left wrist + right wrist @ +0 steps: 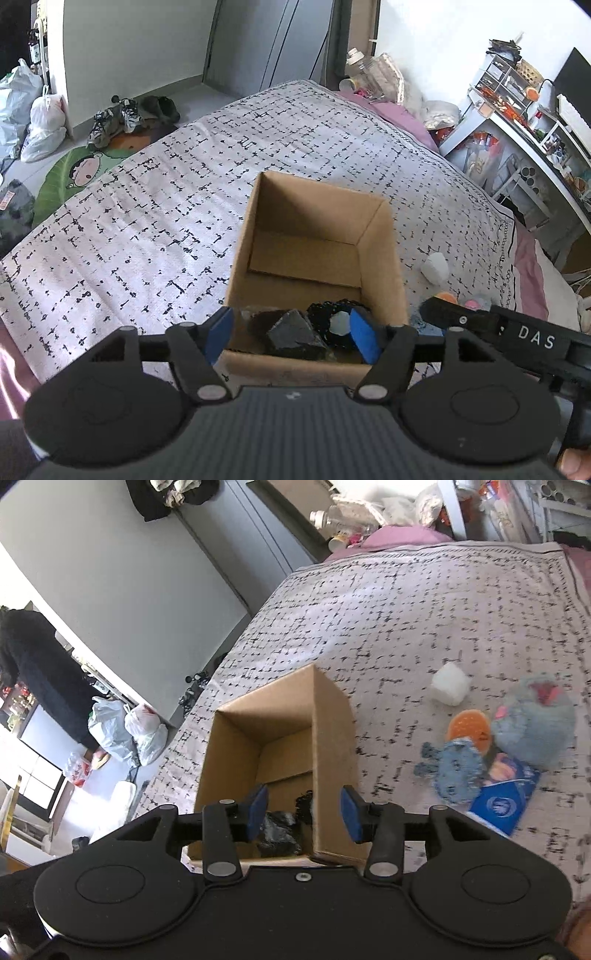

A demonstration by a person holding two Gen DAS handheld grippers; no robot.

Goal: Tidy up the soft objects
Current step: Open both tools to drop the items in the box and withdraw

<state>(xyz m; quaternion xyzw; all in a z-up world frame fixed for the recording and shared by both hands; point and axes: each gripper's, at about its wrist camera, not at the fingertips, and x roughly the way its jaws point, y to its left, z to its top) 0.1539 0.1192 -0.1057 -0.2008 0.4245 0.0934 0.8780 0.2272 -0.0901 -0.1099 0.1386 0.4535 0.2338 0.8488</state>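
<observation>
We hold both the left gripper (291, 334) and right gripper (303, 813) wide and empty over the box (334, 738); remaining plush toys (532, 727) lie right, nearer the right gripper.

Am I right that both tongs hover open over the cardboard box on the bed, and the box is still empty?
Not empty. The left wrist view shows dark soft items already inside the cardboard box. Both the left tongs and right tongs do hover open over it.
</observation>
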